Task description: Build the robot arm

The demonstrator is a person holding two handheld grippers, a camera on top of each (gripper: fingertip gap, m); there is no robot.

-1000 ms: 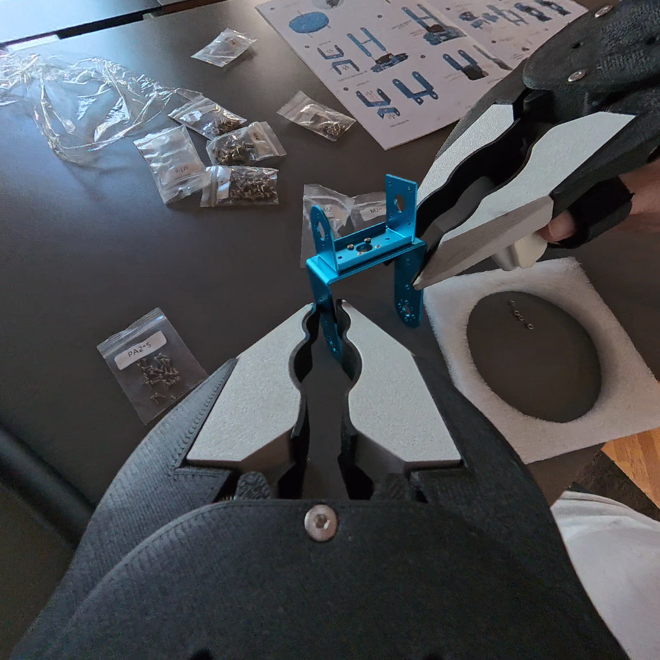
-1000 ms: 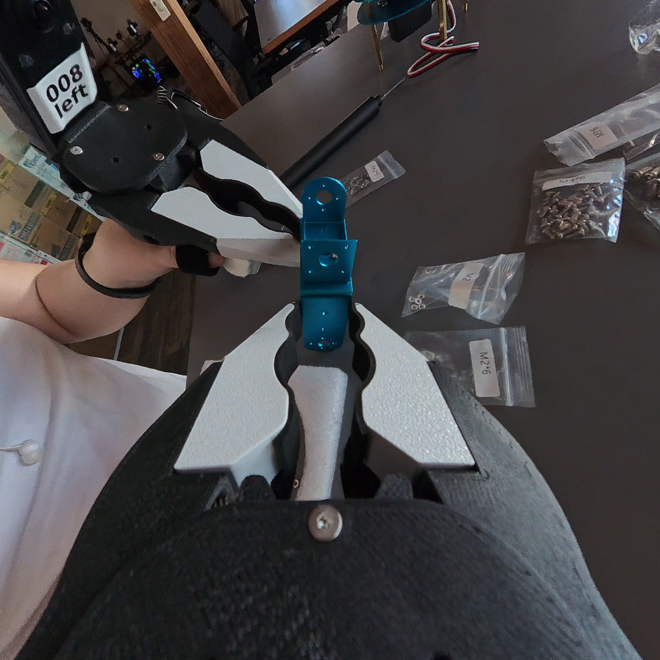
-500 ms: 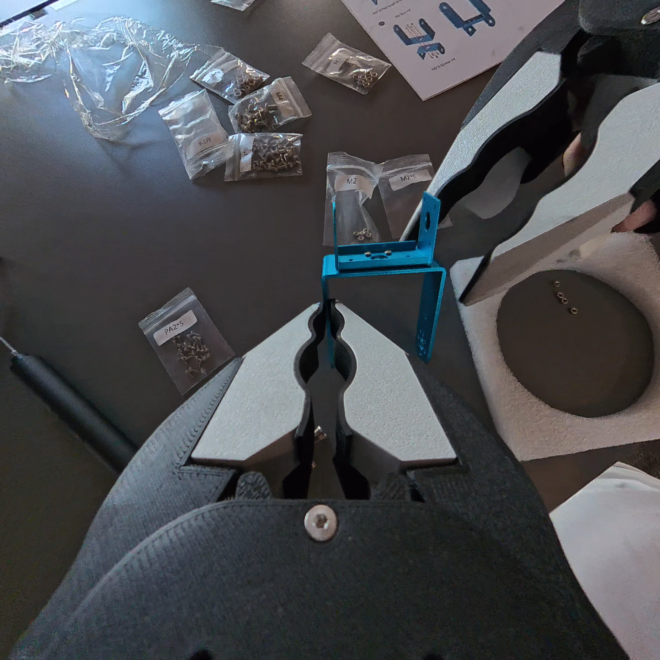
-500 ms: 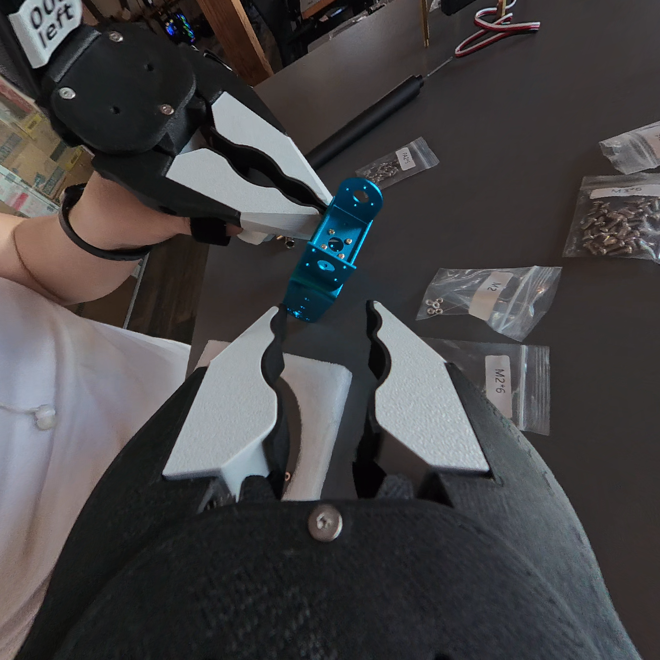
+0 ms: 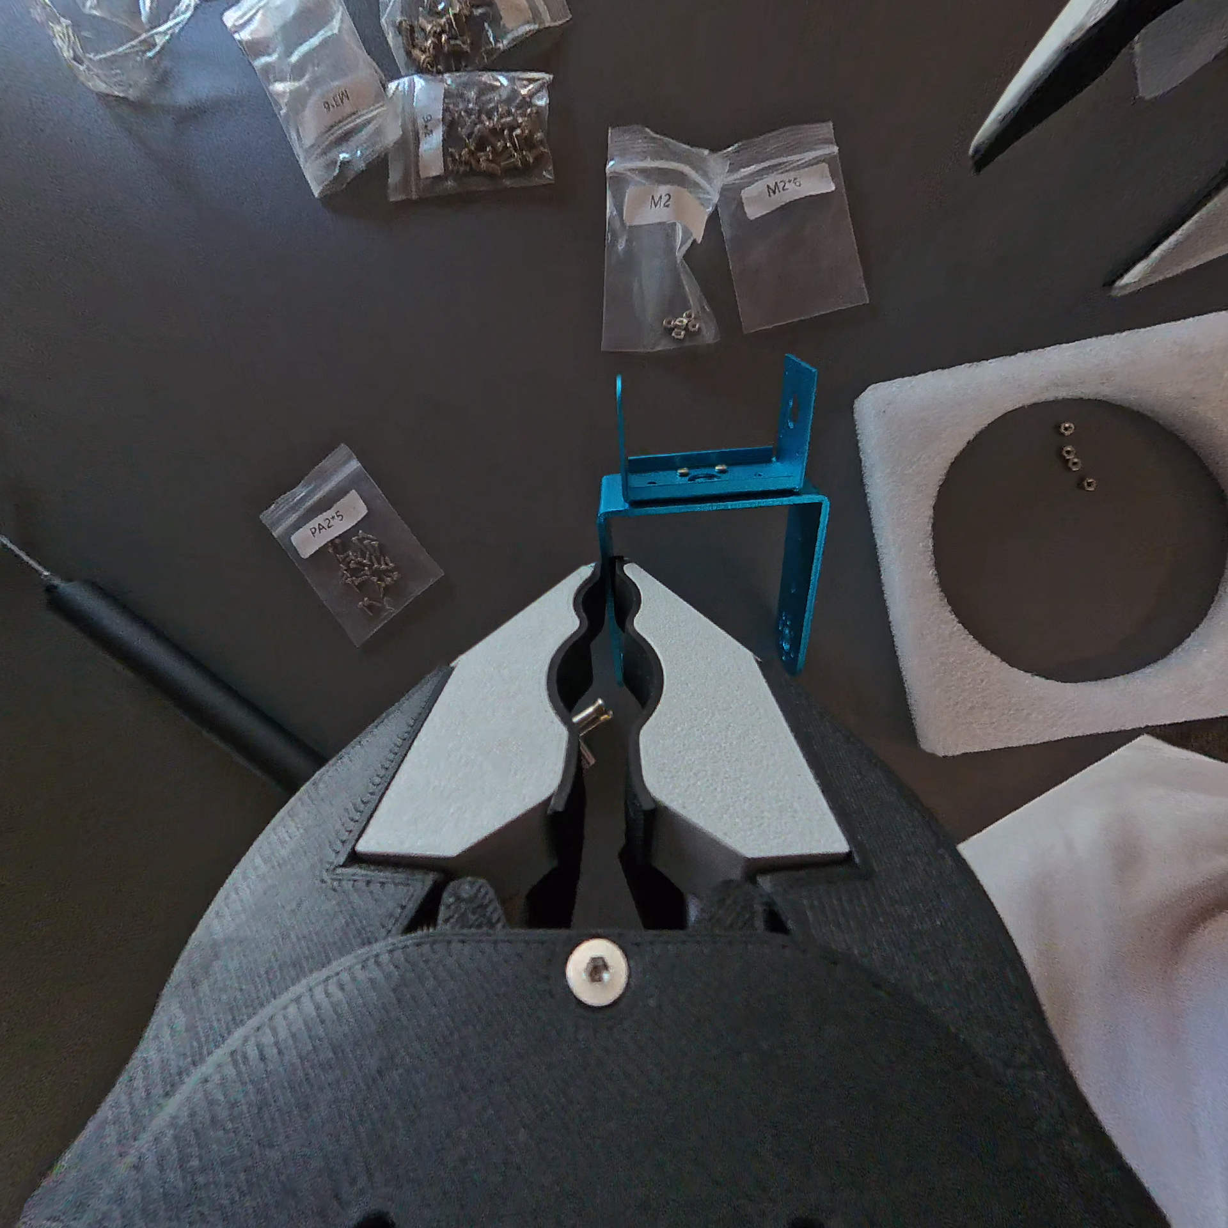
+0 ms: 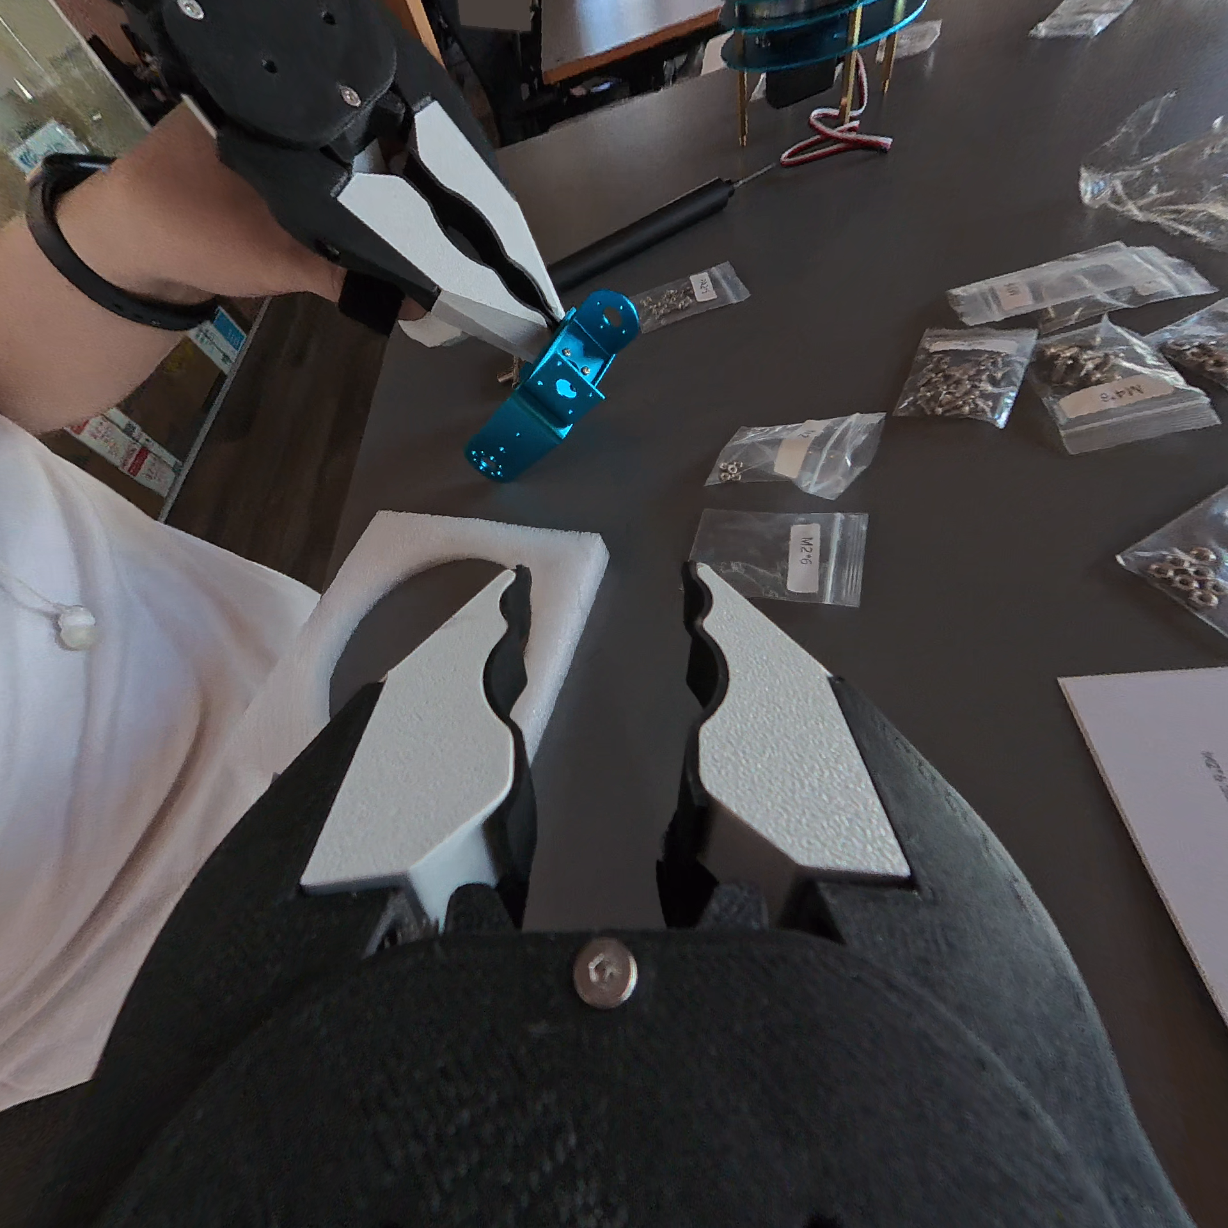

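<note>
A blue metal bracket assembly [image 5: 714,495], two U-shaped pieces joined back to back, hangs above the dark table. My left gripper [image 5: 610,565] is shut on one of its side arms. The right wrist view shows the same bracket [image 6: 555,389] held tilted by the left gripper [image 6: 555,319] just over the table. My right gripper [image 6: 601,575] is open and empty, drawn back from the bracket, above the white foam frame [image 6: 571,551]. Its fingertips [image 5: 1036,113] show at the upper right of the left wrist view. A small metal screw [image 5: 590,716] lies between my left gripper's fingers.
Several small plastic bags of screws and nuts [image 5: 468,136] lie on the table [image 5: 199,299]. A white foam frame [image 5: 890,598] holds a few loose nuts [image 5: 1073,458] in its round cut-out. A black screwdriver [image 6: 641,232], a printed sheet [image 6: 1156,784] and a person's white shirt [image 6: 100,664] are nearby. There is about 15 cm between the tips of the two grippers. The small metal screw [image 5: 590,716] is about 5 cm from my left fingertips and 15 cm from my right.
My right gripper let go of the bracket, opened and pulled back. My left gripper kept its hold and lowered and turned the bracket towards the table.
</note>
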